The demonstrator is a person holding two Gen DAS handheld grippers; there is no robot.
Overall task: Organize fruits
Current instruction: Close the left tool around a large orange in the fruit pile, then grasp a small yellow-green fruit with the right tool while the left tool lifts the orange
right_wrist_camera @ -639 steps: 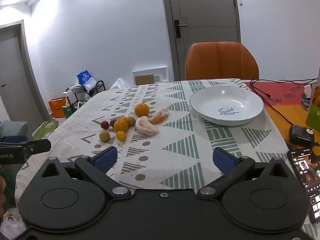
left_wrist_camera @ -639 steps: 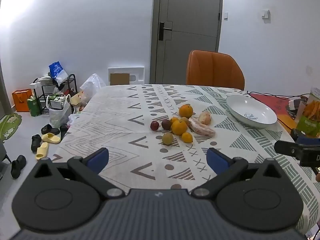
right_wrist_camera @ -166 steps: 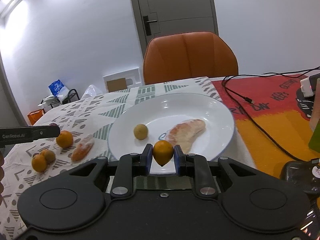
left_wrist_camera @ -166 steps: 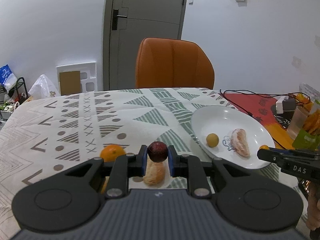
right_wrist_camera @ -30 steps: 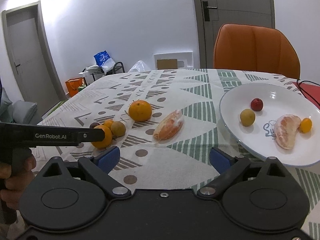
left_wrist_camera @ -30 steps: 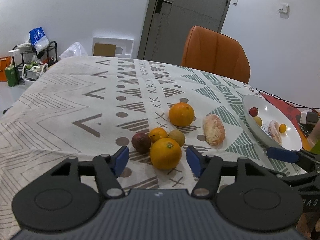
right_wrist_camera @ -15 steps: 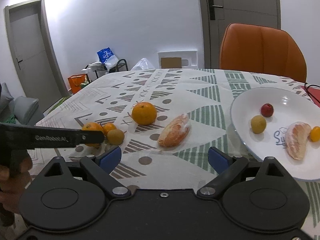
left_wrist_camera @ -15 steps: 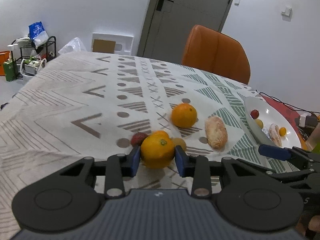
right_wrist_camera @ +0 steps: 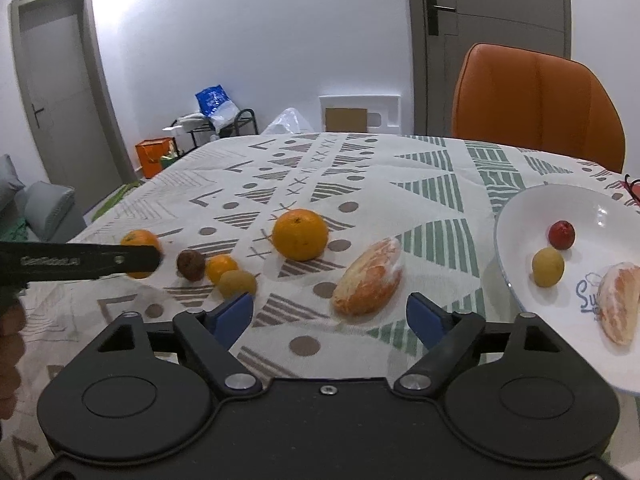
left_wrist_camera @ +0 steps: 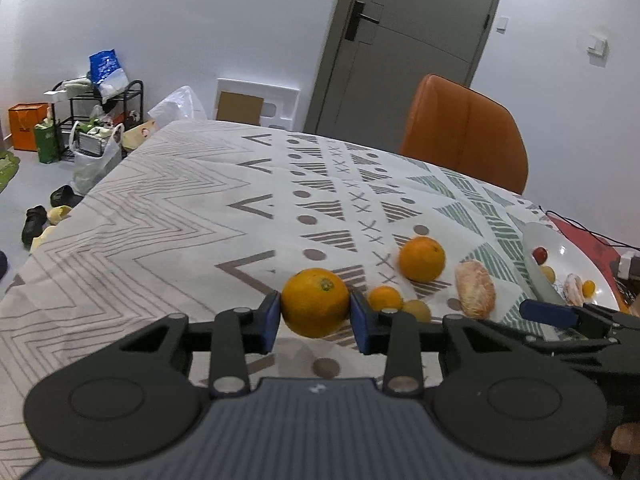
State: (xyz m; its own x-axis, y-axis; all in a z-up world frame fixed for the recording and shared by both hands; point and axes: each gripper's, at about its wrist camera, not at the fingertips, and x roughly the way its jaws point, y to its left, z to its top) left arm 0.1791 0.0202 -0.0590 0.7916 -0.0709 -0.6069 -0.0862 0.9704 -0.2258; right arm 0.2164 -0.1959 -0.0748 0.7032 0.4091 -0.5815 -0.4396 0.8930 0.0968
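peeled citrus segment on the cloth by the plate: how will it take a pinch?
The peeled segment looks soft and membranous, so it will probably deform or tear under a hard squeeze. Its elongated shape lying flat suggests it won't roll much. The right gripper is open in front of it; closing across the narrow width seems safest.

held orange (right_wrist_camera: 138, 246): partly hidden behind left gripper finger | white plate (right_wrist_camera: 520, 216): cut off at right edge, right of right gripper | person's hand (right_wrist_camera: 10, 344): cropped at left edge
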